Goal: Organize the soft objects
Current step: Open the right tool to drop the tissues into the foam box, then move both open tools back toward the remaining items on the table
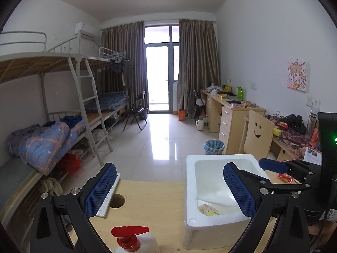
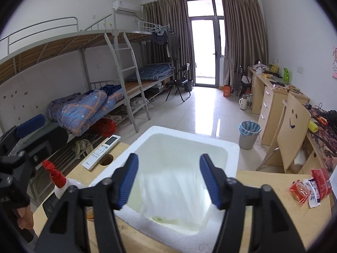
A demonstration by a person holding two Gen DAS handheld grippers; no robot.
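A white foam box (image 1: 190,191) (image 2: 232,147) stands on the wooden table. In the right wrist view my right gripper (image 2: 169,181) hangs open just above the box. A translucent white plastic packet (image 2: 172,196) lies blurred in the box beneath its fingers, untouched by the pads. A small yellow-green soft packet (image 1: 208,209) rests in the box's near corner. My left gripper (image 1: 170,191) is open and empty, left of the box. Red snack packets (image 2: 301,189) lie on the table right of the box.
A pump bottle with a red head (image 1: 129,236) (image 2: 54,175) stands at the table's near left. A white remote control (image 2: 104,151) lies beside a round hole (image 1: 117,200) in the tabletop. Beyond are a bin (image 2: 248,135), a chair, desks and bunk beds.
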